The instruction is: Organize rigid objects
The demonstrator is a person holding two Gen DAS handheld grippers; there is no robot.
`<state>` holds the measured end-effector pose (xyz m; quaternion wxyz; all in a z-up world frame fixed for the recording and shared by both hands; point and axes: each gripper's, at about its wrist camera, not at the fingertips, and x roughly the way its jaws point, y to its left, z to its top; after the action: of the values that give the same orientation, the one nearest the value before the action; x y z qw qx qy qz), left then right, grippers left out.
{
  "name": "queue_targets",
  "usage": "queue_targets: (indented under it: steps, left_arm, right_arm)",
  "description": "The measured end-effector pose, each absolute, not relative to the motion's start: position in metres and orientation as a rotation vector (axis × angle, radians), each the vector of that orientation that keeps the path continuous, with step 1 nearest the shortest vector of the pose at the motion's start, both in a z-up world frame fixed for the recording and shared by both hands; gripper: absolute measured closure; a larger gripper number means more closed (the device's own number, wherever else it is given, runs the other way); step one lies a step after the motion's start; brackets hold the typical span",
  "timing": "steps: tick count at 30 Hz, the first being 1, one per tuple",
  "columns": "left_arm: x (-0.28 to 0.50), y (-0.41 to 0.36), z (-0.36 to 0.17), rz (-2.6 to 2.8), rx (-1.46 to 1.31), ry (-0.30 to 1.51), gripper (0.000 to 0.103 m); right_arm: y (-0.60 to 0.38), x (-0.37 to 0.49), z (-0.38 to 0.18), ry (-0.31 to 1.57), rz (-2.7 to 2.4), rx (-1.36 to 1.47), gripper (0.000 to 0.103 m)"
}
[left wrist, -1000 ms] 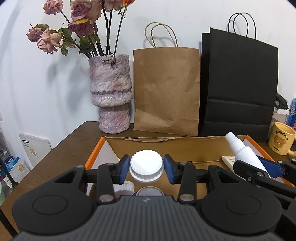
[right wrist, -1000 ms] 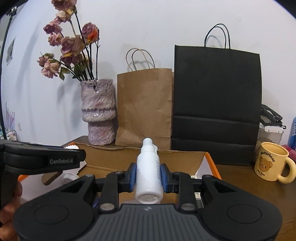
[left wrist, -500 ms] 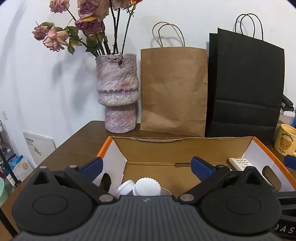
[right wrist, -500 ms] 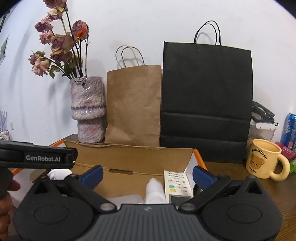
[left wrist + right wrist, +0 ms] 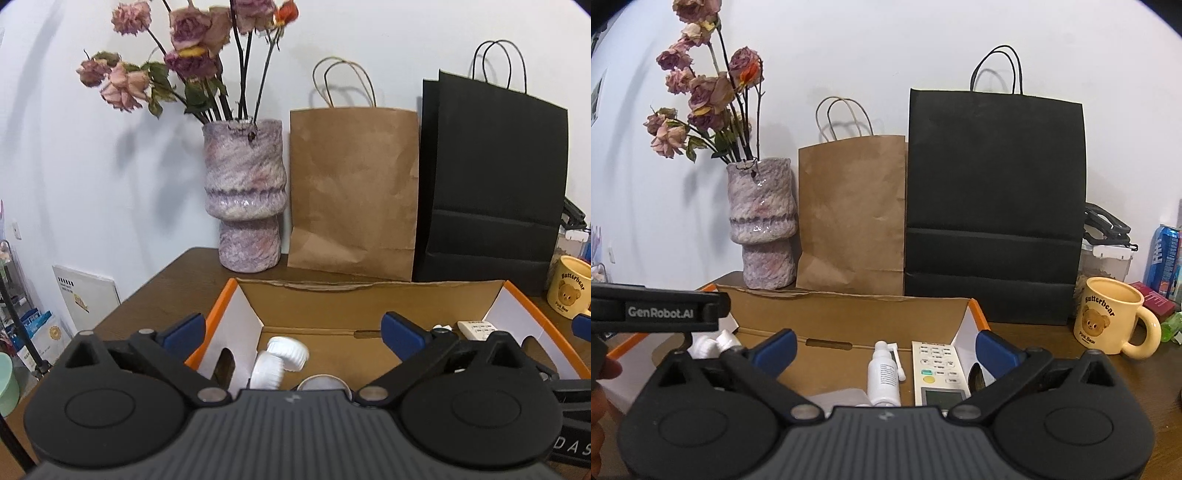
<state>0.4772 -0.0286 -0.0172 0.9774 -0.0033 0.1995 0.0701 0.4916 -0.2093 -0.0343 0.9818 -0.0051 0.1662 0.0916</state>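
both grippers hang over the open cardboard box (image 5: 849,317) with nothing between their fingers. the left gripper (image 5: 291,332) has its blue pads spread wide above the box's left end, where two white ribbed jars (image 5: 282,360) lie tipped against each other near the left wall, beside a round lid (image 5: 321,382) half hidden under the gripper body. the right gripper (image 5: 884,341) is just as wide open above the right end, where the white spray bottle (image 5: 884,373) lies on its side, just beside the remote control (image 5: 938,373) that rests along the right wall.

the step in hand looks like clearing away after a drop. to do it well, lift both grippers straight up before swinging sideways, so no finger clips the orange rim or nudges the leaning jars. the bottle is round and may roll, so leave it untouched. the butterbear mug (image 5: 1108,319) on the table stands well apart from the box's right corner.
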Motion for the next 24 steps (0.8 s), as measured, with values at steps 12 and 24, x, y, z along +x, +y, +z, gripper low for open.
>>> queue_targets:
  steps: [12, 24]
  left_arm:
    - [0.424, -0.028, 0.001, 0.119, 0.014, 0.359, 0.0]
    - [0.344, -0.022, 0.023, 0.121, 0.047, 0.321, 0.0]
  right_arm:
    - [-0.218, 0.443, -0.011, 0.305, 0.179, 0.026, 0.0]
    - [-0.22, 0.37, 0.017, 0.277, 0.177, 0.045, 0.0]
